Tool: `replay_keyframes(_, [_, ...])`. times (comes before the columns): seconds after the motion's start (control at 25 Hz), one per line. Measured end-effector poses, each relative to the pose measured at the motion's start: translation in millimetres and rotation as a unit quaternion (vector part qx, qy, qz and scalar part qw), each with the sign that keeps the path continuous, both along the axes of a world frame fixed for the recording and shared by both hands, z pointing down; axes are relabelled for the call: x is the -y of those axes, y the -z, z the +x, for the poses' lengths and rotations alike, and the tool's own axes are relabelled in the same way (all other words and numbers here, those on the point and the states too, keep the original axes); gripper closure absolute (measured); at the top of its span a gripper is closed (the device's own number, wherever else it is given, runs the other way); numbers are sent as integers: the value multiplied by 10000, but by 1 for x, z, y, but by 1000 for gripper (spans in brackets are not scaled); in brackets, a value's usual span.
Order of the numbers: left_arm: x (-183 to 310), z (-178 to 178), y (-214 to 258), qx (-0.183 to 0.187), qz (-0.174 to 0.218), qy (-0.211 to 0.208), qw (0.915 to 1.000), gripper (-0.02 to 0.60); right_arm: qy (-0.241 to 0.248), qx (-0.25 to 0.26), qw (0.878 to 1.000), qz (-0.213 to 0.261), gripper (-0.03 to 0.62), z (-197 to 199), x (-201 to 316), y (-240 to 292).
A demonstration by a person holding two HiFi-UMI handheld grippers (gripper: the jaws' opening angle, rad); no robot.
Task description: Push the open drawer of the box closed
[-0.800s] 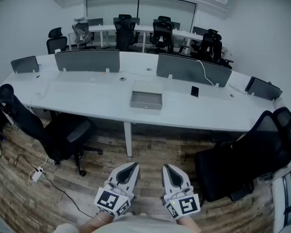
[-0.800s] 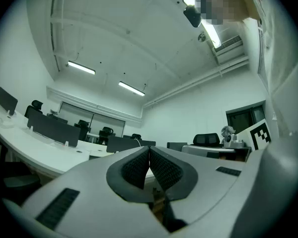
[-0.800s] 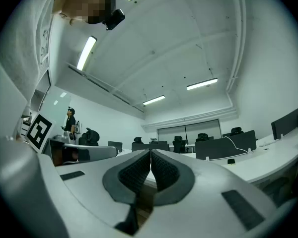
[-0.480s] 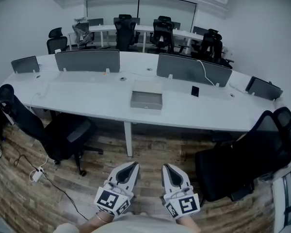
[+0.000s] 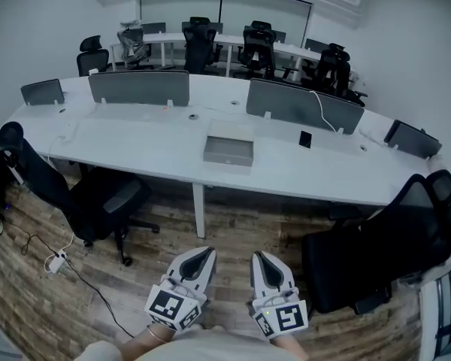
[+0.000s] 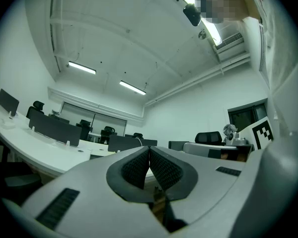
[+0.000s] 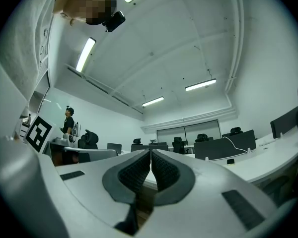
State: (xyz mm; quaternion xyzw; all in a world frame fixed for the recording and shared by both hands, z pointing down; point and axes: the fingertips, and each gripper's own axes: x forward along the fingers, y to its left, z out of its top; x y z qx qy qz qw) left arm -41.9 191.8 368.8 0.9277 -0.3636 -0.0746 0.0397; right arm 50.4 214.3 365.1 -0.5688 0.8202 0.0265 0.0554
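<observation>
Head view has the box (image 5: 228, 153) on the desk (image 5: 135, 149) at 12 o'clock, its grey drawer front (image 5: 227, 157) facing the person. How far the drawer stands out is hard to tell from here. Left gripper (image 5: 204, 253) and right gripper (image 5: 259, 259) hang low at 6 o'clock, well apart from the box, each with its jaws pressed together on nothing. This looks like the approach step. Next, one gripper must travel toward 12 o'clock, meet the drawer front squarely and push straight in.

head: high, steeply down, far from desk (image 5: 135, 145) | gripper views: low, upward, sharing desk, ceiling (image 6: 139, 43)
</observation>
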Motion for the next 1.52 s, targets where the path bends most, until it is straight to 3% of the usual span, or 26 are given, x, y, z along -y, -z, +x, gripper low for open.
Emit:
replay_keyframes(0.68, [12, 9, 7, -131, -59, 446, 9989, 572, 223, 118, 9993, -289, 572, 21, 25, -18])
replay_keyframes(1.08, [79, 20, 11, -159, 66, 378, 9991, 572, 88, 45, 9998, -198, 572, 33, 85, -17])
replay_keyframes(1.52, [190, 19, 7, -93, -11, 339, 9994, 572, 72, 99, 9994, -317, 572, 27, 196, -23])
